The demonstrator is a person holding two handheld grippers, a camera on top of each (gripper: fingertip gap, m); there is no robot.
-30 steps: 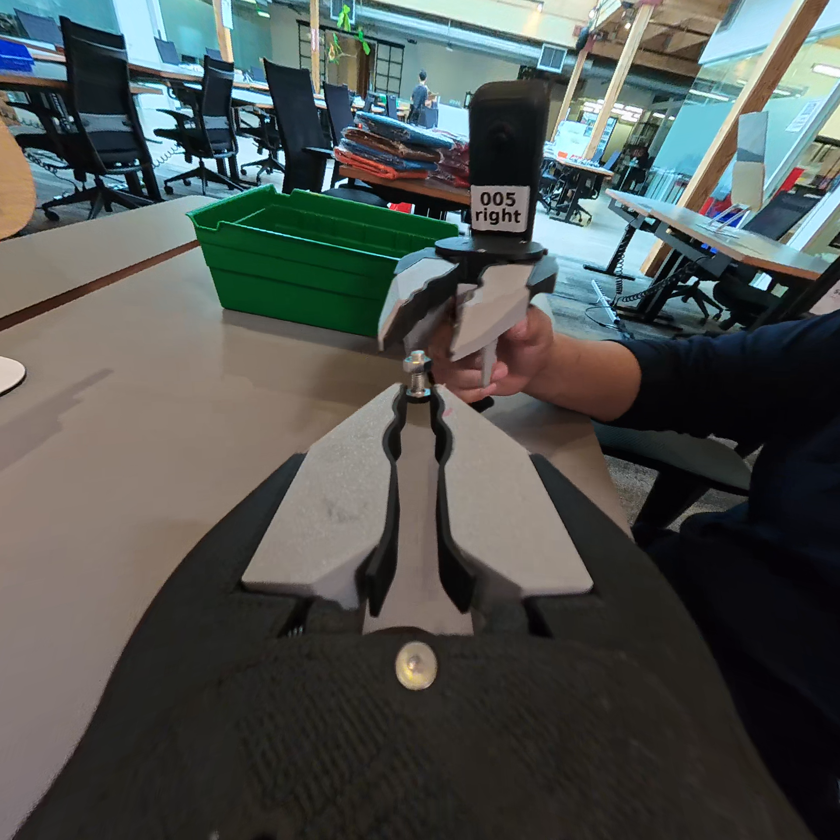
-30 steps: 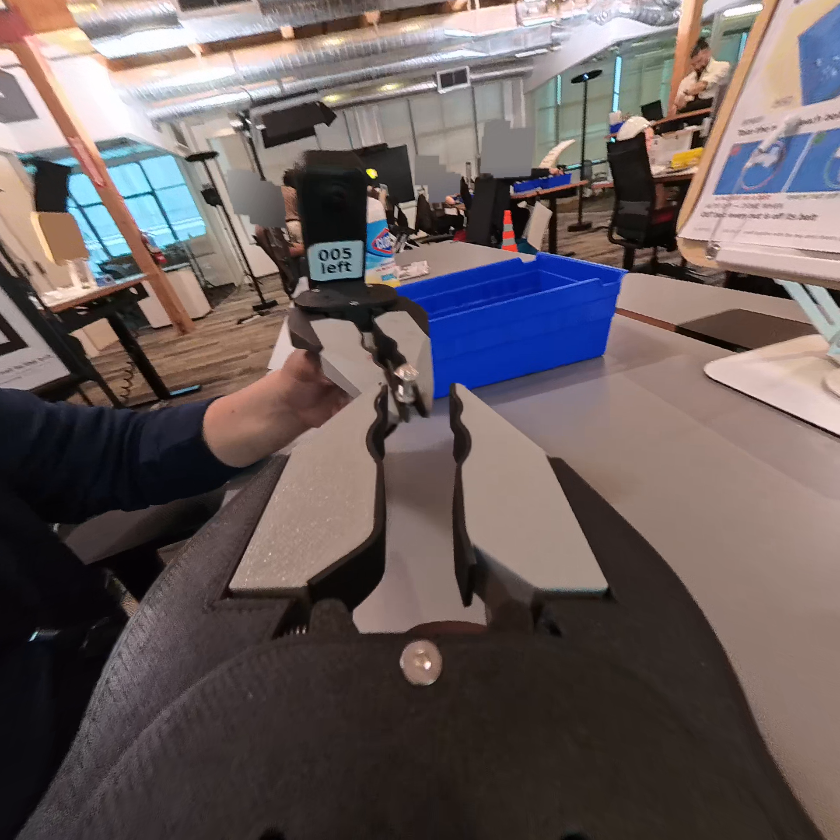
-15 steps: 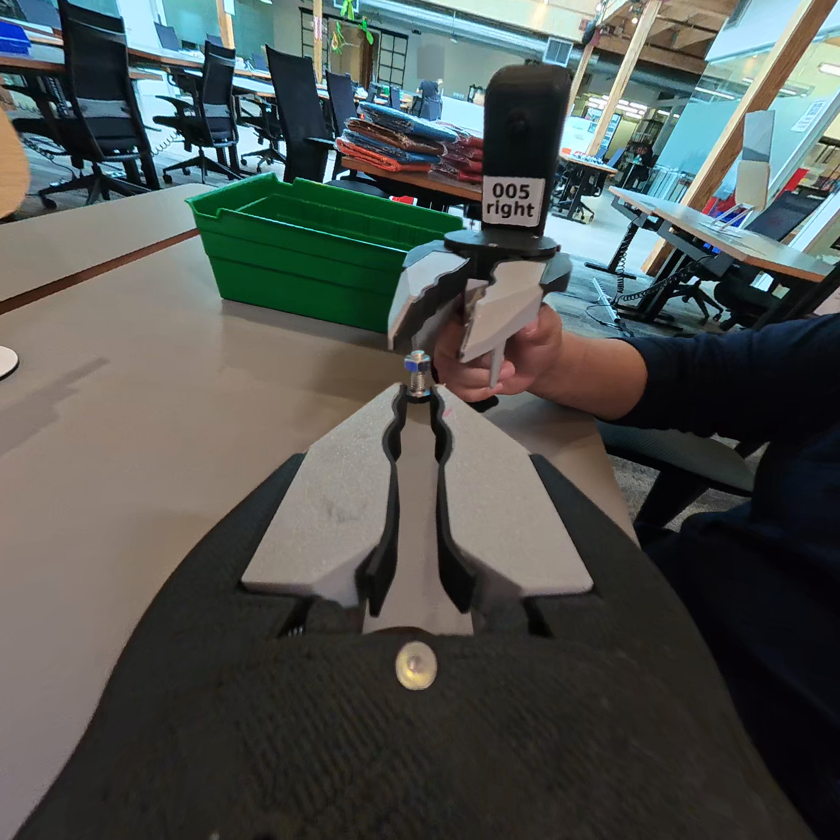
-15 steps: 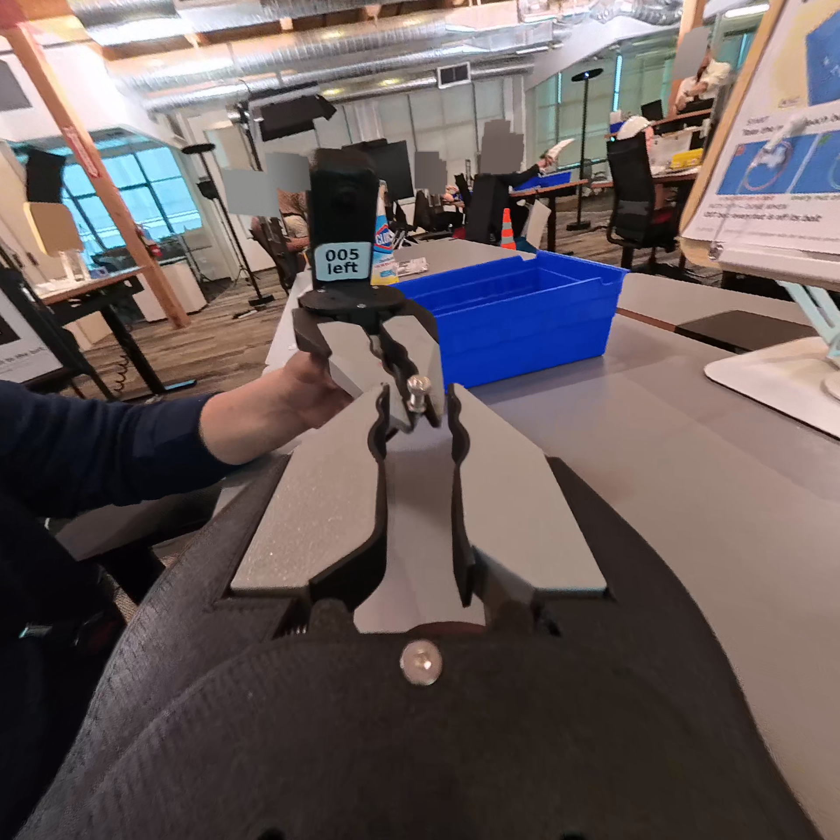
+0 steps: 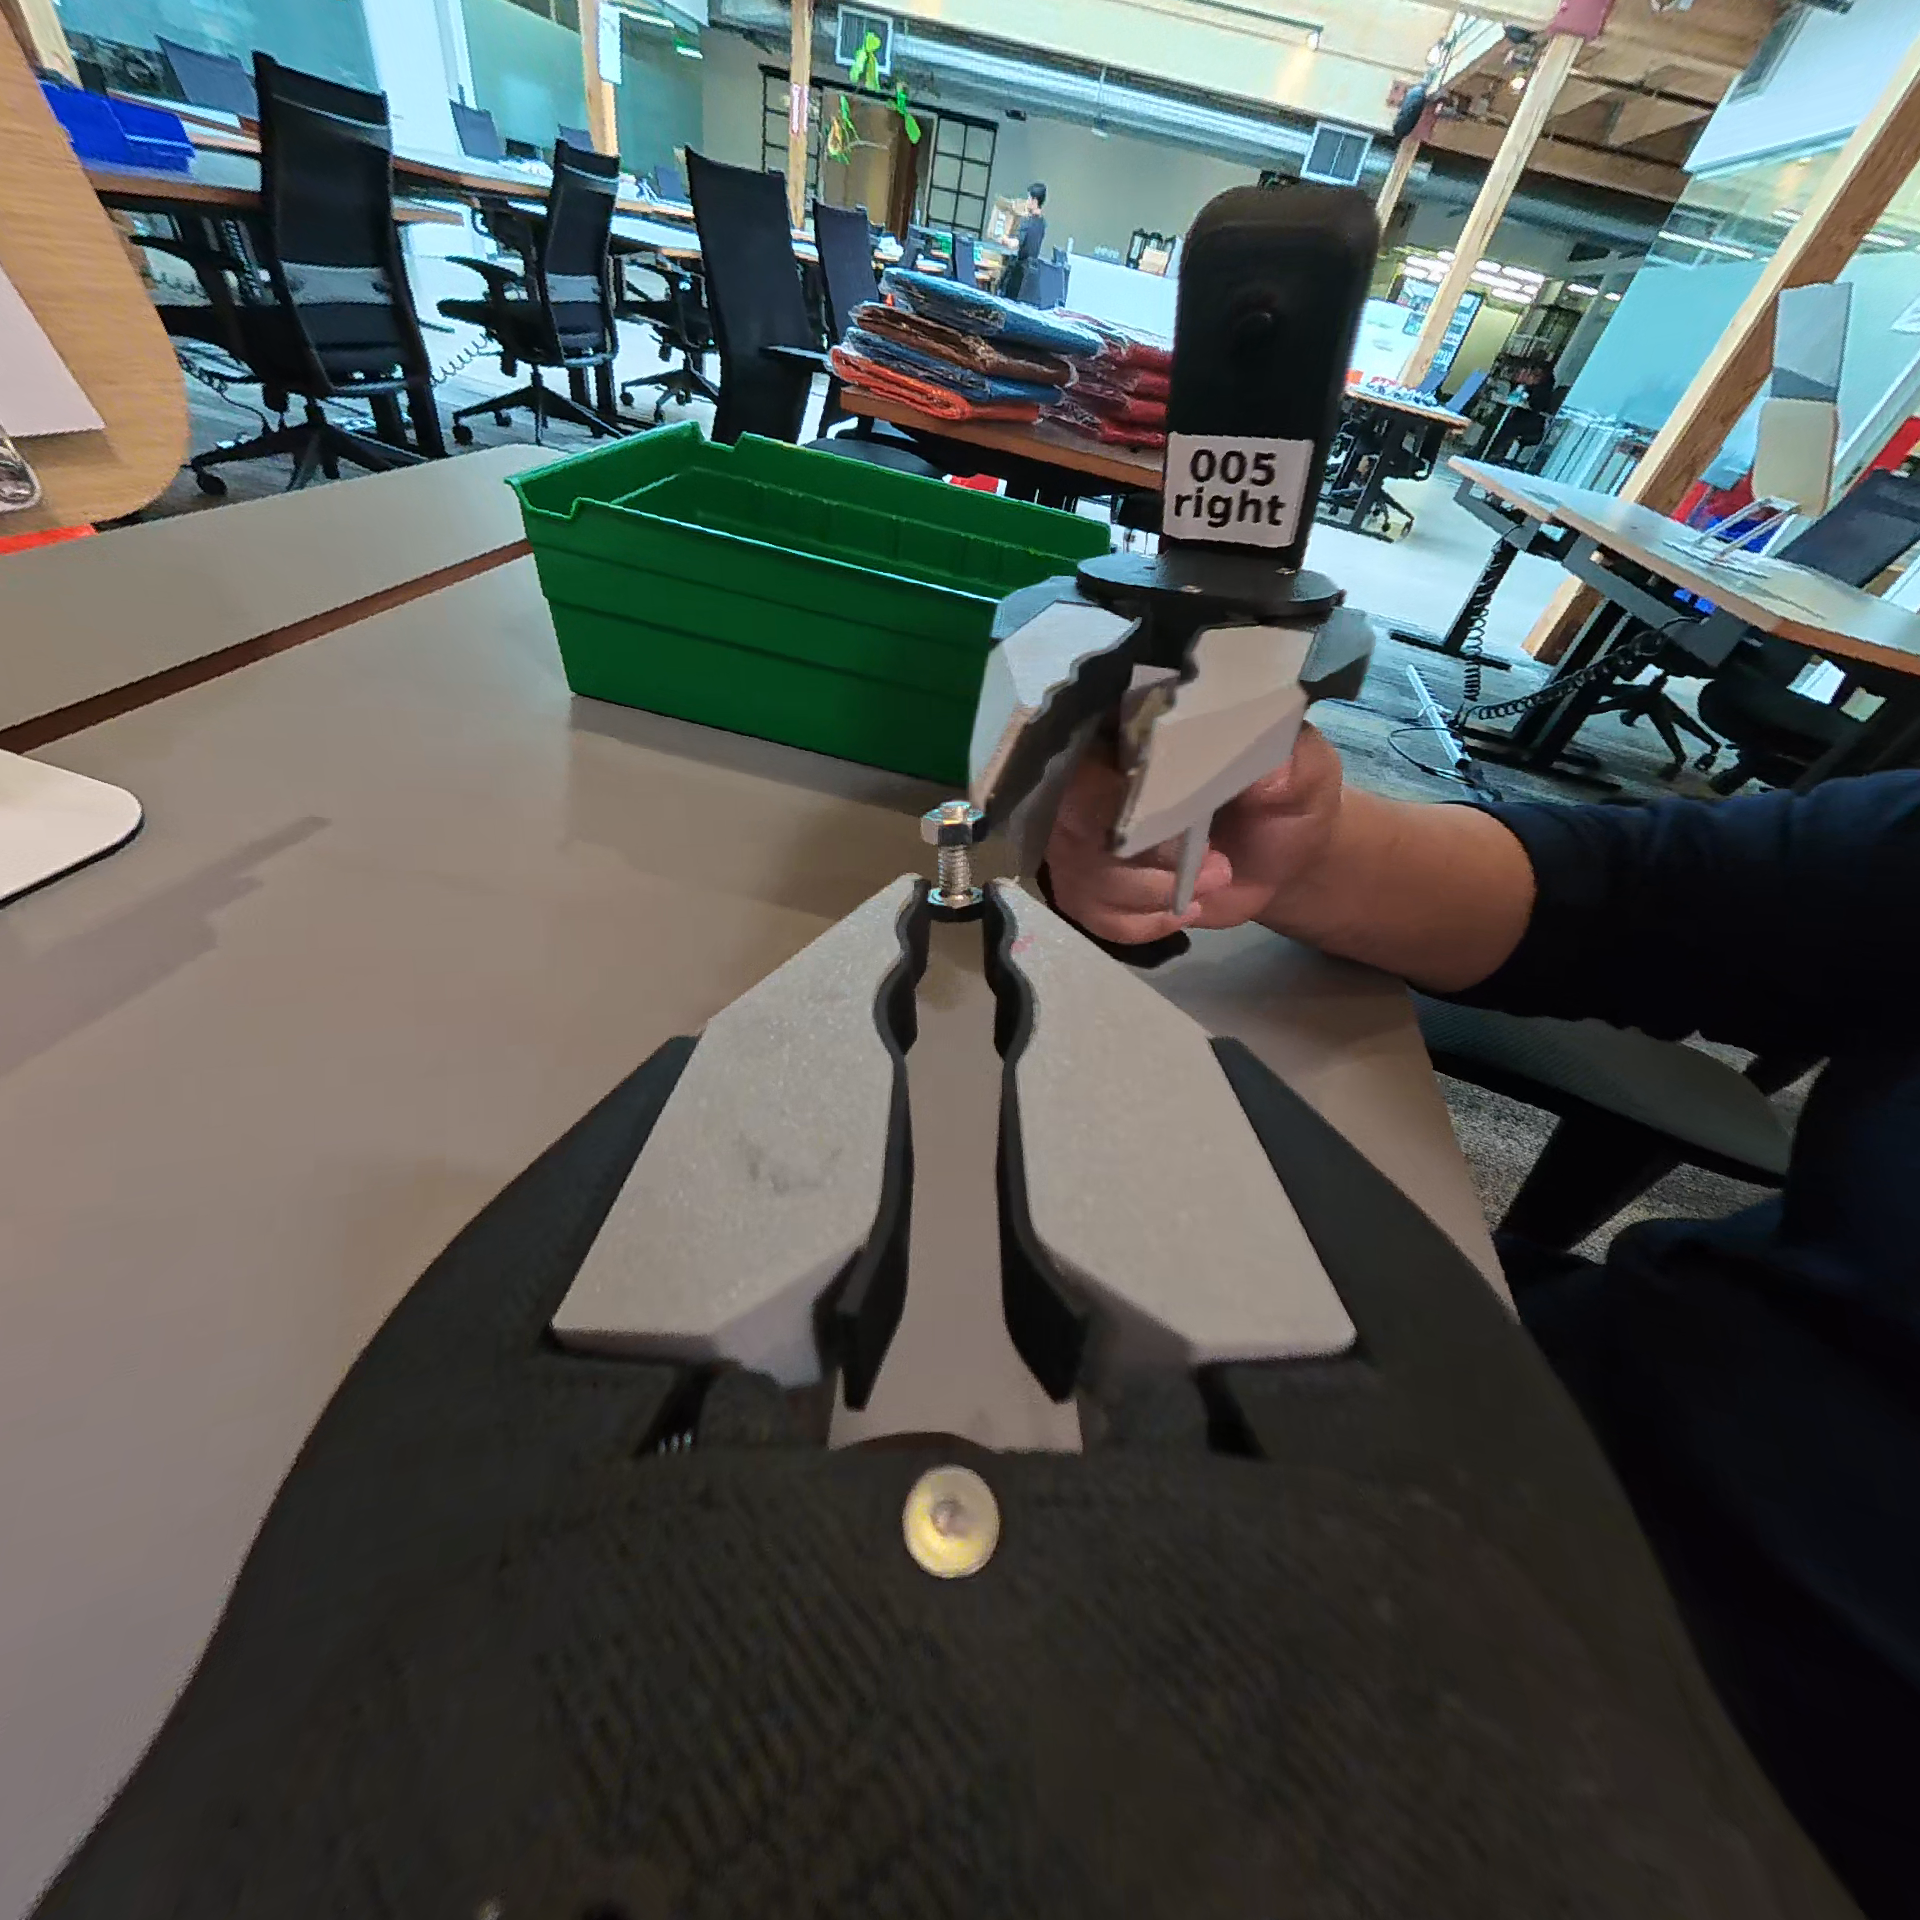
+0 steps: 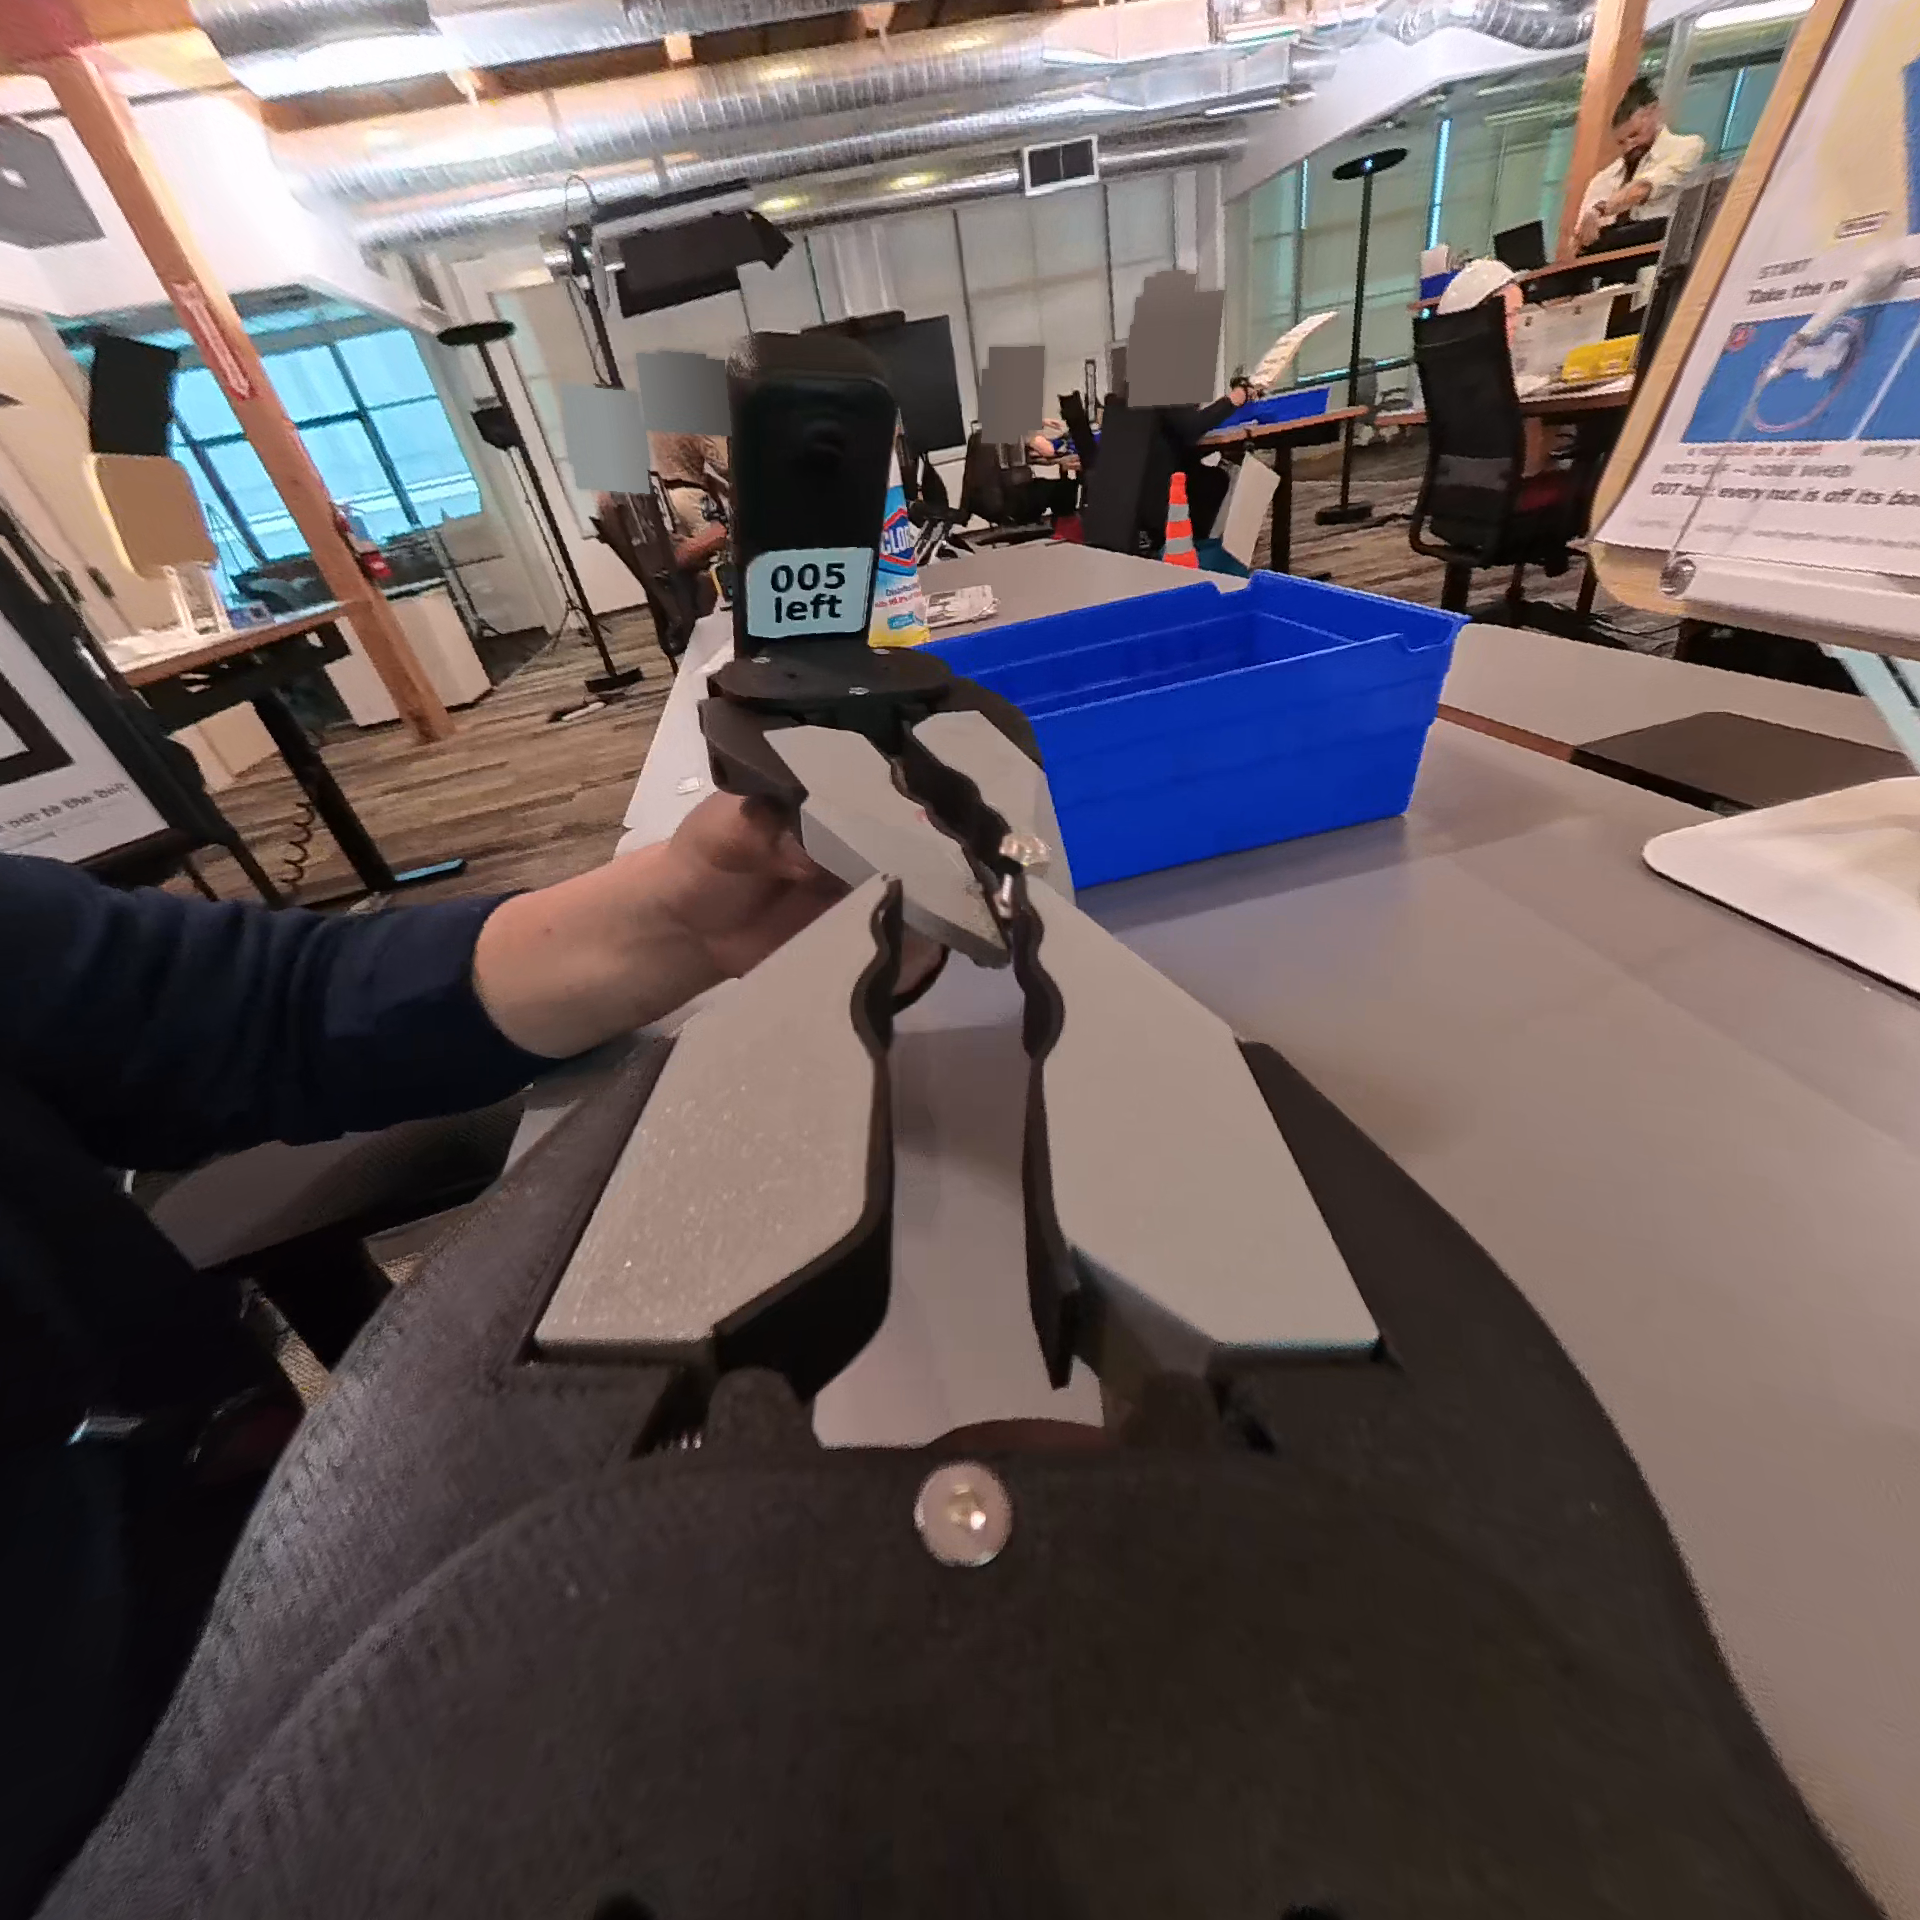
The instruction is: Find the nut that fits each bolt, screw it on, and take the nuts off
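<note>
A: Where is the bolt?

B: The left gripper has it. Its two fingers are pinched narrow on the low end of the bolt, and the bolt stands up above the tips.

A: Is the nut on?

B: Yes, a nut sits at the top of the thread. A bit of bare thread shows under it. I think it is only partly on, or partly off. I cannot tell which way it is going.

A: And the right gripper?

B: It is wide open and holds nothing. In the left view it is just right of the nut, very near it, with one tip beside it.

A: What is left to do?

B: I think the right gripper must close on the nut and turn it. The green bin is far behind on the table, and the blue bin is on the other side. I cannot see inside them, so I cannot tell how many bolts are done.
</note>
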